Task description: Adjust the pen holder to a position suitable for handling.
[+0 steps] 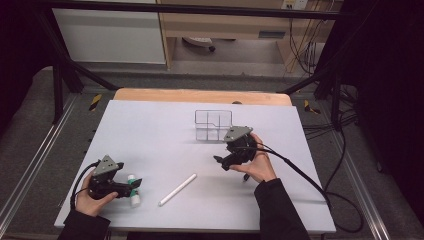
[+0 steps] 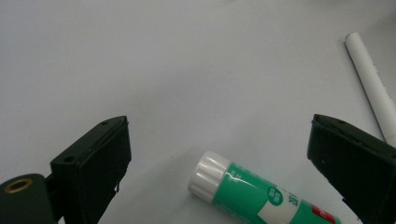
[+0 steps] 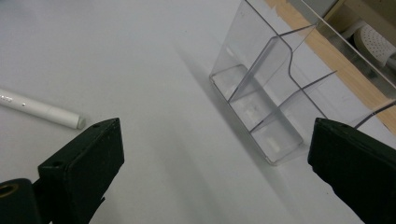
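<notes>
At the near left of the white surface (image 1: 150,135), the left hand-held gripper (image 2: 219,154) has its jaws spread wide, with a green glue stick (image 2: 261,193) lying flat between them, touched by neither. A white pen (image 1: 178,189) lies near the middle, just right of the glue stick. Farther right, the right hand-held gripper (image 3: 215,158) is also spread, holding nothing, close to a clear divided organizer (image 3: 266,93) standing toward the far side.

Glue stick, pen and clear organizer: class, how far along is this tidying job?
Done: nothing; the organizer stands empty. In hand: the open left gripper brackets the glue stick lying on the table, ungripped. Left: grasping it, and the white pen; the right gripper is open.
</notes>
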A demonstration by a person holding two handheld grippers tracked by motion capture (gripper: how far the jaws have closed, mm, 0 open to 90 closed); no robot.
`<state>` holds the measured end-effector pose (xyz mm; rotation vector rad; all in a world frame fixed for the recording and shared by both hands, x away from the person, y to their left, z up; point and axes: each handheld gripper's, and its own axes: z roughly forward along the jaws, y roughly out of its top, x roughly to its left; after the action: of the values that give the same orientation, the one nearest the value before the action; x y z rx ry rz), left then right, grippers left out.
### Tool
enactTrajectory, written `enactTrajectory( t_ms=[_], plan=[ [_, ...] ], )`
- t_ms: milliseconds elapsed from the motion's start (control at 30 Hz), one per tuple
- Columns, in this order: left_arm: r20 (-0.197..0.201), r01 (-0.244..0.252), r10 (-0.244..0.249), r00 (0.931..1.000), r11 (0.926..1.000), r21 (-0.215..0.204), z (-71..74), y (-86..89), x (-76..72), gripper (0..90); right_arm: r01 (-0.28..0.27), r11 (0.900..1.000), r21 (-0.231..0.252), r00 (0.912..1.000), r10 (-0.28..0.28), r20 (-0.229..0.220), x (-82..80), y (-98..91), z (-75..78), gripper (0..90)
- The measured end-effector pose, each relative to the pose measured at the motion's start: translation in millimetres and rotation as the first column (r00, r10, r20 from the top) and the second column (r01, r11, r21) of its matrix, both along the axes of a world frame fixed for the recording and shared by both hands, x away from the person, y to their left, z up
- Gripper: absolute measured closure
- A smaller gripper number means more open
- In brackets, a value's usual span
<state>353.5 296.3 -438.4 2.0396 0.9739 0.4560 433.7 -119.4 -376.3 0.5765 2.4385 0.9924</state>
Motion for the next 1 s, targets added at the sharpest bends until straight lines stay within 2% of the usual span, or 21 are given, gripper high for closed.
enactTrajectory(
  t_ms=[100, 233, 333, 633, 700, 767, 933, 1000],
  plan=[
    [-0.002, -0.002, 0.002, 1.0, 1.0, 0.0, -0.1, 0.0, 0.0, 6.0, -0.008, 0.9999, -0.008, 0.9999, 0.008, 0.013, 5.6, 4.3, -0.1, 4.5],
    [0.001, -0.004, 0.004, 1.0, 1.0, -0.004, 0.4, 0.3, 0.0, 6.0, -0.017, 0.999, -0.042, 0.9995, 0.018, 0.026, 13.6, 11.3, -0.6, 5.3],
    [0.0, -0.004, 0.004, 1.0, 1.0, -0.001, 0.1, -0.1, 0.3, 6.0, -0.017, 0.9989, -0.043, 0.9988, 0.019, 0.045, 16.8, 13.9, -0.4, 6.2],
    [0.001, -0.003, 0.003, 1.0, 1.0, 0.0, -0.3, -0.2, 0.7, 6.0, -0.015, 0.9966, -0.081, 0.9981, 0.02, 0.059, 35.6, 22.9, -0.4, 9.9],
    [0.002, 0.001, -0.001, 1.0, 1.0, 0.001, -0.2, -0.6, 0.7, 6.0, -0.013, 0.9933, -0.114, 0.9979, 0.02, 0.062, 42.2, 25.3, -0.9, 10.3],
    [0.002, 0.001, -0.001, 1.0, 1.0, 0.003, -0.3, -0.7, 0.8, 6.0, -0.01, 0.9922, -0.124, 0.9978, 0.018, 0.064, 44.0, 26.4, -0.9, 10.3],
    [0.005, -0.002, 0.002, 1.0, 1.0, -0.002, 0.4, 0.1, 0.6, 6.0, -0.019, 0.9914, -0.13, 0.9957, 0.031, 0.088, 52.0, 29.4, 0.6, 18.8],
    [0.005, -0.001, 0.001, 1.0, 1.0, -0.001, 0.2, 0.4, 0.8, 6.0, -0.024, 0.988, -0.153, 0.9956, 0.037, 0.086, 55.2, 31.5, 0.3, 20.9]
  ],
)
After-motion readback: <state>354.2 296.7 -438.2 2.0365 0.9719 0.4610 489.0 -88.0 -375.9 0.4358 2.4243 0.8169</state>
